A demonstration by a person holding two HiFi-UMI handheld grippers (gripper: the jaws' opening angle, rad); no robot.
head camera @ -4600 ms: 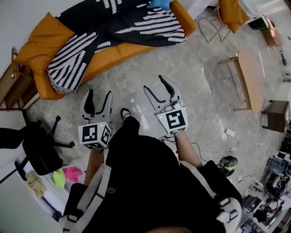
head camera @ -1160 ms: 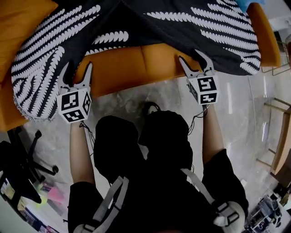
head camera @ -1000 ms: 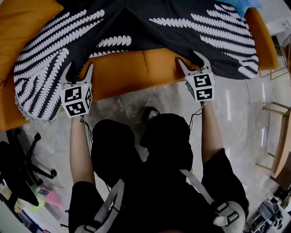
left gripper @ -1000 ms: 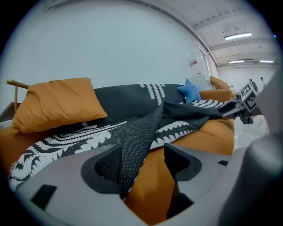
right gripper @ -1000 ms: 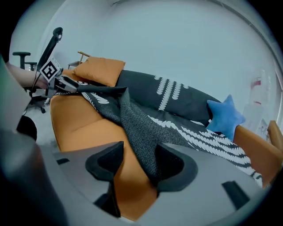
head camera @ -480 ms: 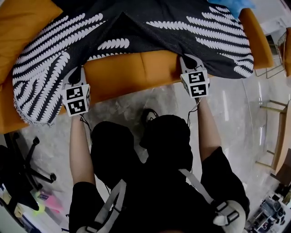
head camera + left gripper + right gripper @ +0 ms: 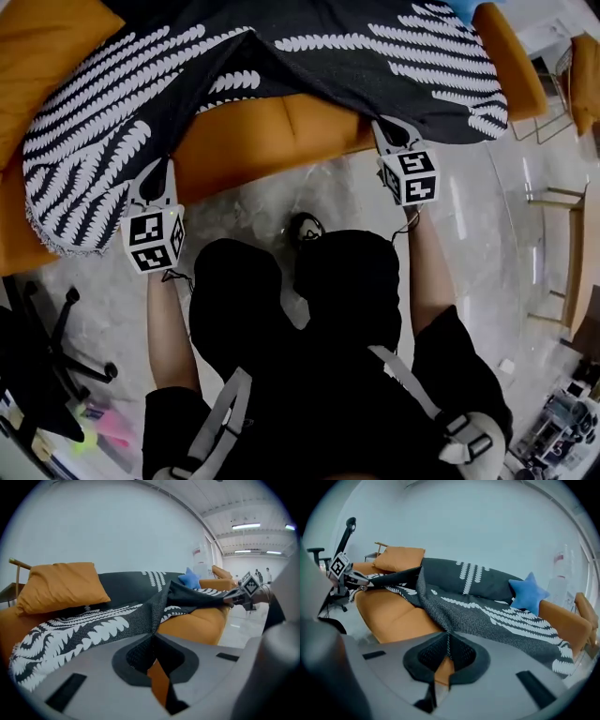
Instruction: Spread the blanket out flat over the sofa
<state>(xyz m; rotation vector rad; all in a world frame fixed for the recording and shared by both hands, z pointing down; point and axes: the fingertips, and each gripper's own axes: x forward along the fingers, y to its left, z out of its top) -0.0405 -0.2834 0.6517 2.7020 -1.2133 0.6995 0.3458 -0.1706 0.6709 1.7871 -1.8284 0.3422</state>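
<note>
A black blanket with white leaf stripes (image 7: 309, 56) lies bunched over the orange sofa (image 7: 272, 141), leaving the middle of the seat front bare. My left gripper (image 7: 159, 175) is shut on the blanket's front edge near the sofa's left end. In the left gripper view the fabric (image 7: 108, 625) runs straight into the closed left gripper (image 7: 152, 637). My right gripper (image 7: 386, 131) is shut on the same edge further right. In the right gripper view the cloth (image 7: 487, 616) is pinched in the right gripper (image 7: 447, 639). The edge hangs taut between the two grippers.
An orange cushion (image 7: 47, 47) leans at the sofa's left end and a blue star cushion (image 7: 528, 594) sits near the right armrest (image 7: 506, 56). A black office chair (image 7: 47, 356) stands at lower left. A wooden table (image 7: 577, 262) is to the right on the stone floor (image 7: 309, 202).
Both grippers went from open beside the blanket's edge to shut on it. They have since drawn back from the sofa, the left further, pulling the edge out over the seat front.
</note>
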